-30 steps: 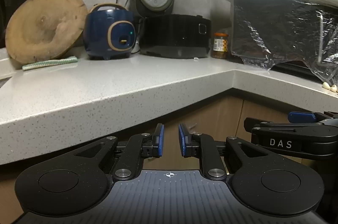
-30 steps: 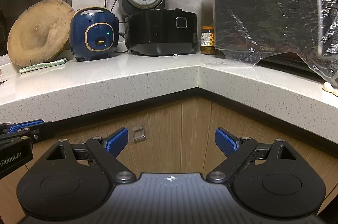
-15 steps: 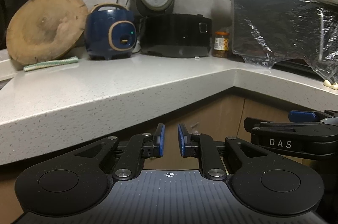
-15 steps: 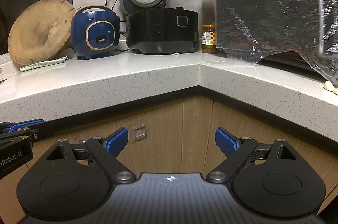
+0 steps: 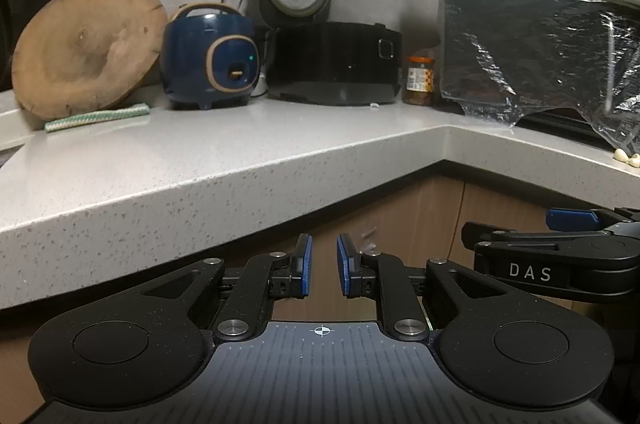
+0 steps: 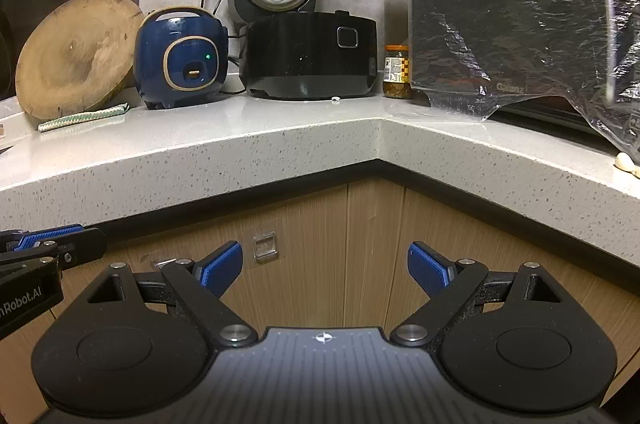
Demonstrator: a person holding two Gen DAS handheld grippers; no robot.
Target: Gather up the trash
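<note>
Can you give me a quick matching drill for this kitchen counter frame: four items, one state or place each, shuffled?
Items:
1. black rice cooker
2. blue rice cooker
3. round wooden board
4. jar

States:
A. green light lit on its front
B. lid raised
C. leaning upright at the counter's left end
D. stands between a cooker and the plastic-wrapped microwave

Pairs: 1-B, 2-A, 3-C, 4-D

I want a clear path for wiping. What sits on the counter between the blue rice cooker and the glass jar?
In both wrist views, the black cooker with its lid raised stands between the blue rice cooker and the jar; a tiny white scrap lies before it.
</note>
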